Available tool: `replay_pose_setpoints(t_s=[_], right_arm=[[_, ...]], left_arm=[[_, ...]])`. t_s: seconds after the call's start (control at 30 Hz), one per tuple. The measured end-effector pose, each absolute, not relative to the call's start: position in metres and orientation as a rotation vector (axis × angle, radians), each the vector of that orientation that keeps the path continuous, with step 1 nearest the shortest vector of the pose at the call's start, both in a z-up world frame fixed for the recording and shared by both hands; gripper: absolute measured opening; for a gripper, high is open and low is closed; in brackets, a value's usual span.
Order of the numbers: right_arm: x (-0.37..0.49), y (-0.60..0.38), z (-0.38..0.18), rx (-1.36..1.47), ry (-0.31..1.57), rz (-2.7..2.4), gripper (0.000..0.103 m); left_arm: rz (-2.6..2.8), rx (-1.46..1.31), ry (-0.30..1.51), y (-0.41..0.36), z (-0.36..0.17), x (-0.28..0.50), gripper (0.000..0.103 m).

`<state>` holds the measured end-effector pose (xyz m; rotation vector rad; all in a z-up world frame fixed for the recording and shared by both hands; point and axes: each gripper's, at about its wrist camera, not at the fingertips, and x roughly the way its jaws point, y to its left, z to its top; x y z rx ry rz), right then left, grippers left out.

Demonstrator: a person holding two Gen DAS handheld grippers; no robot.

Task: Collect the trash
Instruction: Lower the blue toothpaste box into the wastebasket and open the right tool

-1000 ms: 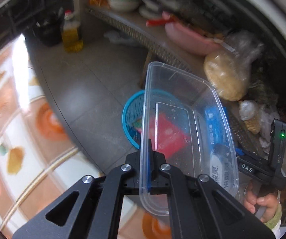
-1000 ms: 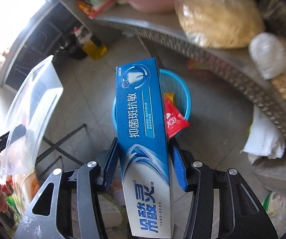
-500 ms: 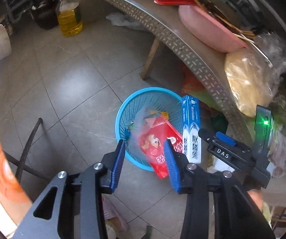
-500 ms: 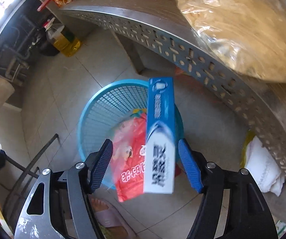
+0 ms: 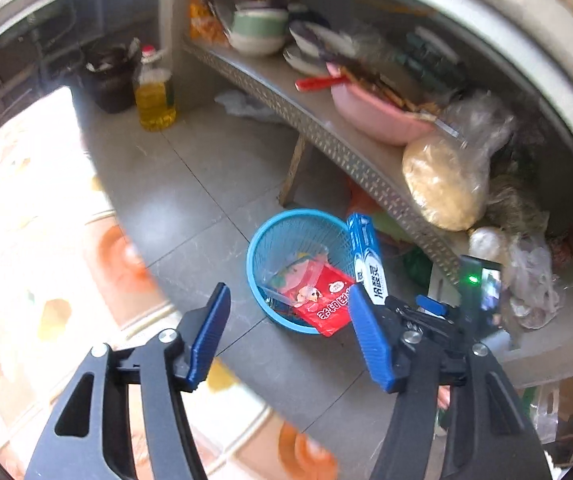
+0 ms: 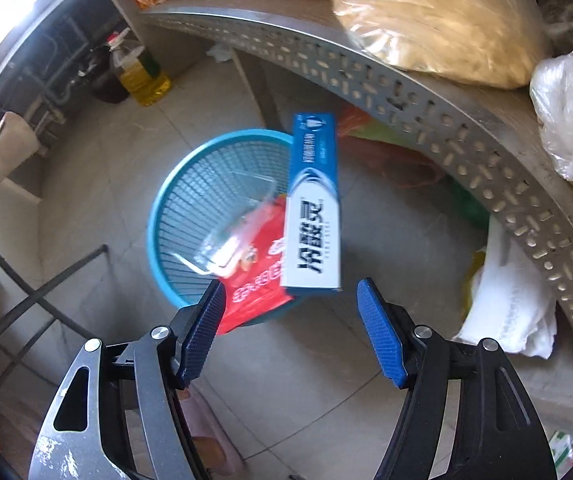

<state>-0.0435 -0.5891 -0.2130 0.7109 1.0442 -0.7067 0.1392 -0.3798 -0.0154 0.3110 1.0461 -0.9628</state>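
A second ago the left gripper [image 5: 288, 332] clamped a clear plastic tub and the right gripper [image 6: 290, 324] squeezed a blue toothpaste box; both have since let go. The tub [image 6: 230, 216] now lies inside the blue basket [image 5: 262, 240] on top of a red wrapper [image 5: 326, 304], and the toothpaste box [image 6: 314, 204] is free of the pads, out beyond the right fingertips over the basket's right rim.

The left jaws are opening with nothing between them. The right jaws stand wide apart, also with nothing between them, the box just past their tips.

Only the left view shows the right gripper's body with its green light, down at the right, and a flowered tablecloth [image 5: 26, 216] along the near left. Only the right view shows a white bag [image 6: 506, 308] on the floor to the right and dark chair legs [image 6: 34, 288] at the left.

A metal shelf [image 5: 326, 136] curves across the far right above the basket, bearing a pink basin [image 5: 370, 112], bowls and a bag of grain [image 5: 442, 184]. An oil bottle [image 5: 154, 96] stands on the far floor.

Both grippers point steeply down at the basket.
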Motion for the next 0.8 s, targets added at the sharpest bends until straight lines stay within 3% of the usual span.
replay_pose_setpoints(t_s=[0.3, 0.5, 0.8], right_arm=[[-0.002, -0.614, -0.264, 0.6, 1.191, -0.756, 0.069], [0.018, -0.621, -0.301, 0.544, 1.304, -0.82, 0.046], [0.007, -0.606, -0.288, 0.488, 1.312, -0.805, 0.044]], left_arm=[[-0.975, 0.215, 0.957, -0.292, 0.026, 0.121, 0.064], [-0.936, 0.232, 0.938, -0.242, 0.03, 0.11, 0.064], [-0.923, 0.207, 0.974, -0.213, 0.014, 0.109, 0.064]])
